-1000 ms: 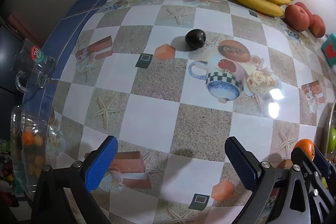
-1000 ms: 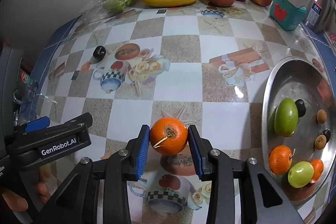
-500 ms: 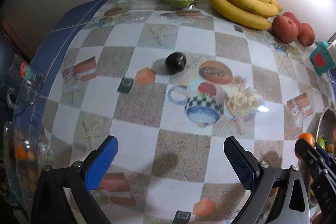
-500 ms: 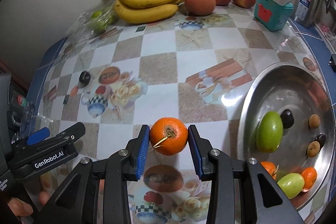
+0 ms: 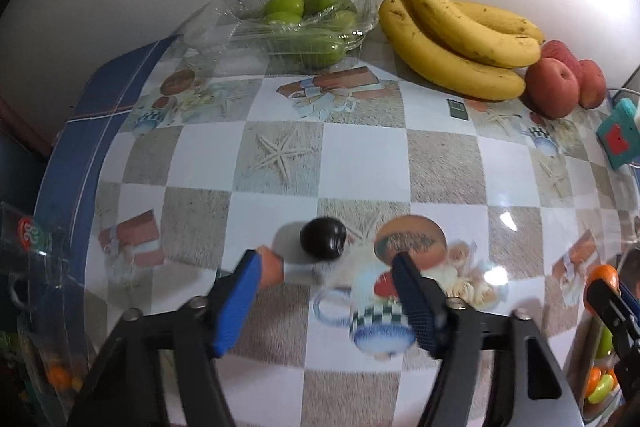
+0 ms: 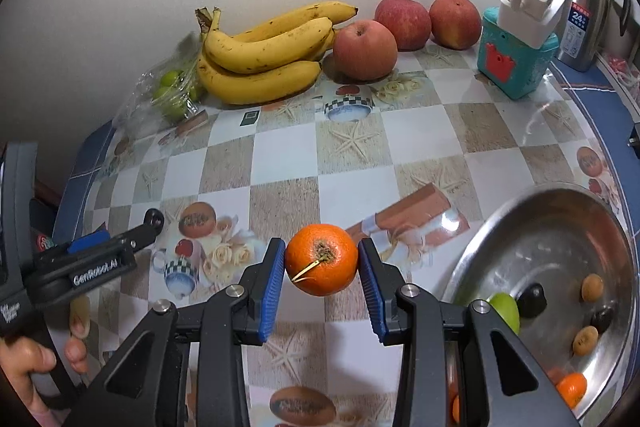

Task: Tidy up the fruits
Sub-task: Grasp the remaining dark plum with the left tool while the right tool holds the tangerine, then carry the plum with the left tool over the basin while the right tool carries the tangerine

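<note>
Closing now, left gripper (image 5: 324, 283), pads narrowing in on the dark plum (image 5: 323, 238) but not yet touching it; plum just ahead of the fingertips, midway between them, resting alone on the checked tablecloth (image 5: 364, 163). Pointing steeply down, presumably so the pads can drop either side of the fruit. Nearly round, this plum, with only a slightly wider axis running side to side across the jaws, so no real end to aim for. Beyond the tips, against the wall: green fruits in a clear clamshell box (image 5: 298, 21), then the banana bunch (image 5: 460, 39), stem end up toward the wall and long axis trailing right, then red apples (image 5: 554, 87).

Moving right: right gripper (image 6: 321, 267) clamped on the orange tangerine (image 6: 321, 260), pads pressing its two sides, carried clear above the cloth. Stem end facing back at the camera, short yellowish stalk poking down-left; otherwise round. Held high, likely for a drop into the steel bowl (image 6: 560, 227) just right of the tool, already holding green, orange, dark and small brown fruit.
</note>
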Demonstrator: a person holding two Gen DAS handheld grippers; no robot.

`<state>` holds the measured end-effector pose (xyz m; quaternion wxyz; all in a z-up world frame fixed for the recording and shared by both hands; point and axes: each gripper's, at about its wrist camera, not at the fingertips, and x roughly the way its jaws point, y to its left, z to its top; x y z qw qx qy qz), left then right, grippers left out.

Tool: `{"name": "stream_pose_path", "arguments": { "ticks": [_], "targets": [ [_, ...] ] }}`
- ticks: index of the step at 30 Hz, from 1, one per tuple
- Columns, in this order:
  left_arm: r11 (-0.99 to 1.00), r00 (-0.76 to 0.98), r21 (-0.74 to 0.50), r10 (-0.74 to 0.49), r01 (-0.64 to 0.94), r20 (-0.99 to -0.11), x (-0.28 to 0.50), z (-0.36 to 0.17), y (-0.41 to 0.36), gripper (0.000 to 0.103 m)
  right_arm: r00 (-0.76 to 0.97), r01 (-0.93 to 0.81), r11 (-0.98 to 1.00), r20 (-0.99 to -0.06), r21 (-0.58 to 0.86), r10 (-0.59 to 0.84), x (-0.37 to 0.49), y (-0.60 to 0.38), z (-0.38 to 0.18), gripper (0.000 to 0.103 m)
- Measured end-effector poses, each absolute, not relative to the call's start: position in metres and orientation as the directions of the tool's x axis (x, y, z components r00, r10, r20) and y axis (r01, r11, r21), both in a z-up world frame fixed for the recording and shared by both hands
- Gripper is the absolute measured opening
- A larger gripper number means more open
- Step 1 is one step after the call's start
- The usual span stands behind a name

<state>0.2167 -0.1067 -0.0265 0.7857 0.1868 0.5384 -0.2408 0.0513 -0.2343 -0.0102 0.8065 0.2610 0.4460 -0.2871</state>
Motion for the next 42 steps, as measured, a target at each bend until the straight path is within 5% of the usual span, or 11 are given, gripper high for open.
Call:
{"name": "stream_pose_path", "arguments": {
  "ticks": [4, 9, 17, 28, 42],
  "targets": [
    [0.818, 0.292, 0.042, -0.156, 0.573, -0.944, 0.226, -0.039, -0.112, 0.054, 0.443, 0.693, 0.699, -0.868, 0.175, -0.222, 0.056, -0.238, -0.015, 0.038],
    [0.828, 0.283, 0.042, -0.143, 0.56, -0.948, 0.234, -0.049, -0.114, 0.051, 0.452, 0.688, 0.703, -0.864, 0.181, -0.22, 0.06, -0.239, -0.016, 0.038],
    [0.832, 0.272, 0.032, -0.145, 0.554, -0.951, 0.241, -0.052, -0.115, 0.031, 0.453, 0.687, 0.704, -0.863, 0.177, -0.224, 0.06, -0.239, -0.013, 0.038],
    [0.843, 0.275, -0.007, -0.184, 0.538, -0.944, 0.217, -0.024, -0.105, 0.031, 0.455, 0.697, 0.693, -0.86, 0.183, -0.231, 0.047, -0.234, 0.002, 0.038],
    [0.77, 0.267, -0.139, -0.376, 0.623, -0.887, 0.077, 0.035, -0.109, 0.031, 0.458, 0.743, 0.644, -0.84, 0.182, -0.29, -0.037, -0.215, 0.035, 0.038]
  ]
}}
